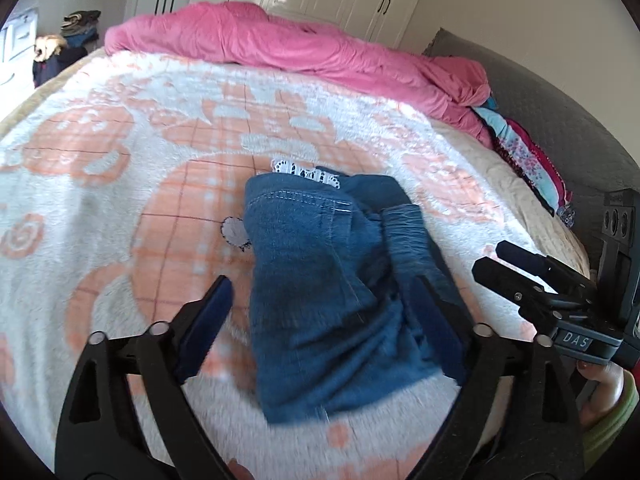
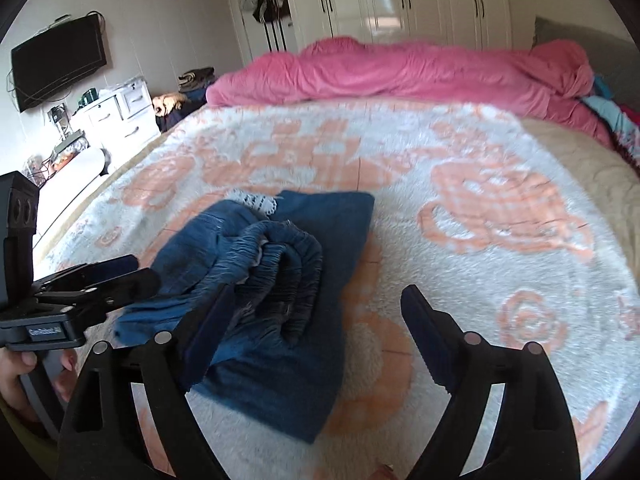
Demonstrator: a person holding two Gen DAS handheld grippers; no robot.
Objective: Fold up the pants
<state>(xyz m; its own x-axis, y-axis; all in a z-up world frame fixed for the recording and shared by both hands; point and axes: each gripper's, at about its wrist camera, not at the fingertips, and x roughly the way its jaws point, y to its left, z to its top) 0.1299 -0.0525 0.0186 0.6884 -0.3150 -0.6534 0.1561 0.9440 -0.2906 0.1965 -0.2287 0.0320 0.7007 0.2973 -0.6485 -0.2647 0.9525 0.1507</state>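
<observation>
The pants point(image 1: 336, 300) lay in the lower middle of the left wrist view, a small blue denim bundle already doubled over on the blanket point(image 1: 120, 184); in the right wrist view the same pants point(image 2: 276, 288) sat lower left of centre, with the gathered waistband point(image 2: 280, 268) bunched on top and a scrap of white lace point(image 2: 256, 200) peeping out at the far edge. The fold looked nearly done but untidy, judging by the humped waistband and the loose near corner.

The left tongs point(image 1: 324, 312) stood wide open, one finger point(image 1: 208, 320) clear on the blanket and the other at the bundle's right edge; they gripped nothing. The right tongs point(image 2: 316, 332) were also spread wide and empty, their left finger point(image 2: 208, 332) just over the denim and the right one over bare blanket.

To finish well, I would judge it best to pinch the near edge at both corners together, lift only slightly, and lay it over evenly so the waistband flattens instead of rolling; thick elastic tends to spring back, so press it down before letting go; the fluffy blanket may drag the cloth.

Beyond, a pink duvet point(image 2: 400, 68) lay heaped across the upper part of the frame.
</observation>
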